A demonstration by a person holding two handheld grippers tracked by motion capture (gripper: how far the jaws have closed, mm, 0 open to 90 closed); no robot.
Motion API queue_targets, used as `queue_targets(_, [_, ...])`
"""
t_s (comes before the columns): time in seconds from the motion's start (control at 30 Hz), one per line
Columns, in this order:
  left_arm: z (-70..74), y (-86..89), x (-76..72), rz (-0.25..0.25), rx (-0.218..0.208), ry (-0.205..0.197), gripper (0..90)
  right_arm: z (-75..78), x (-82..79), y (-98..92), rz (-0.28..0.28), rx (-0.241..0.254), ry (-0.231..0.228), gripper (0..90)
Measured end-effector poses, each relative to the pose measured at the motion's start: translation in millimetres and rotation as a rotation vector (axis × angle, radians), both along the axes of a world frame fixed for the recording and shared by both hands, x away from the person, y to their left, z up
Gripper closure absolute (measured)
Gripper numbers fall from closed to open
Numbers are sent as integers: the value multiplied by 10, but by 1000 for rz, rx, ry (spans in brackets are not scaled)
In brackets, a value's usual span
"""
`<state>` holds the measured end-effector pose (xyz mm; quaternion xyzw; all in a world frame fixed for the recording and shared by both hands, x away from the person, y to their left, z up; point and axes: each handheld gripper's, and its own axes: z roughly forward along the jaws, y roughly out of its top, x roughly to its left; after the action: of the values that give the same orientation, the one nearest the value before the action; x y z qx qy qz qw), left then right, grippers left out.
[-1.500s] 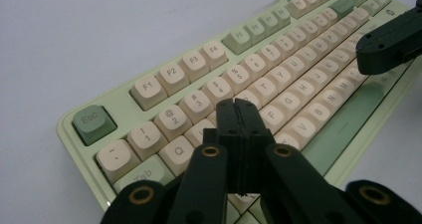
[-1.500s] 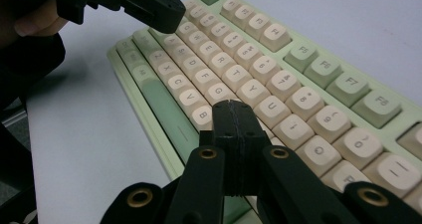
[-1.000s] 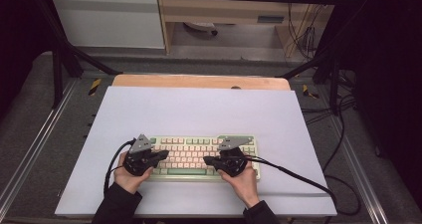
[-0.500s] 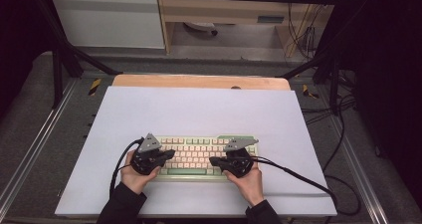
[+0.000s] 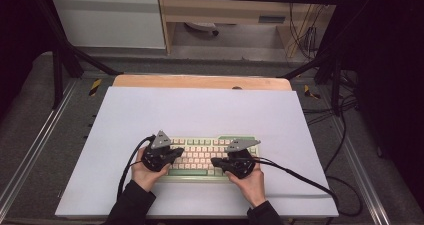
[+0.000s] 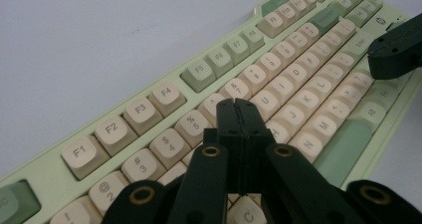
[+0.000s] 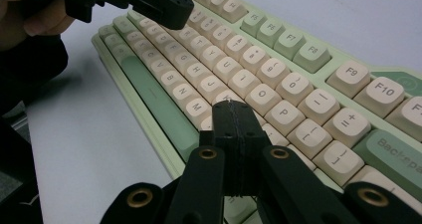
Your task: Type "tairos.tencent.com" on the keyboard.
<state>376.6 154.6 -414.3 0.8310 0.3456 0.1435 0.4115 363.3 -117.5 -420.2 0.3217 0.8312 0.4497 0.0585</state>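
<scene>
A pale green keyboard [image 5: 210, 150] with cream keys lies on the white table sheet near the front edge. My left gripper [image 5: 176, 151] hovers over its left part, jaws shut with nothing between them, tips above the number and letter rows [image 6: 238, 104]. My right gripper [image 5: 216, 161] is over the keyboard's right half, jaws shut and empty, tips [image 7: 230, 105] above the letter keys near the M and K. In the left gripper view the right gripper's tip [image 6: 395, 47] shows at the upper right. The left gripper [image 7: 149, 2] crosses the top left of the right gripper view.
The white sheet [image 5: 200, 110] covers a wooden table [image 5: 200, 81] and is bare beyond the keyboard. Black cables [image 5: 300, 177] trail from both grippers toward the front and right. Metal frame rails [image 5: 45, 130] run along both sides of the table.
Both hands have shifted slightly to the right over the keyboard, the left one more. The jaws stayed shut.
</scene>
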Motion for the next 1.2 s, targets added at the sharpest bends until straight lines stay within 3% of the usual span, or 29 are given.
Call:
queue_targets(0.5, [-119, -105, 63, 3, 41, 15, 900, 4, -4, -1, 3, 0, 0, 900])
queue_targets(0.9, [-158, -118, 62, -1, 45, 19, 900, 19, -5, -8, 1, 5, -5, 900])
queue_targets(1.2, [-116, -99, 35, -8, 25, 9, 900, 32, -10, -14, 1, 8, -8, 900])
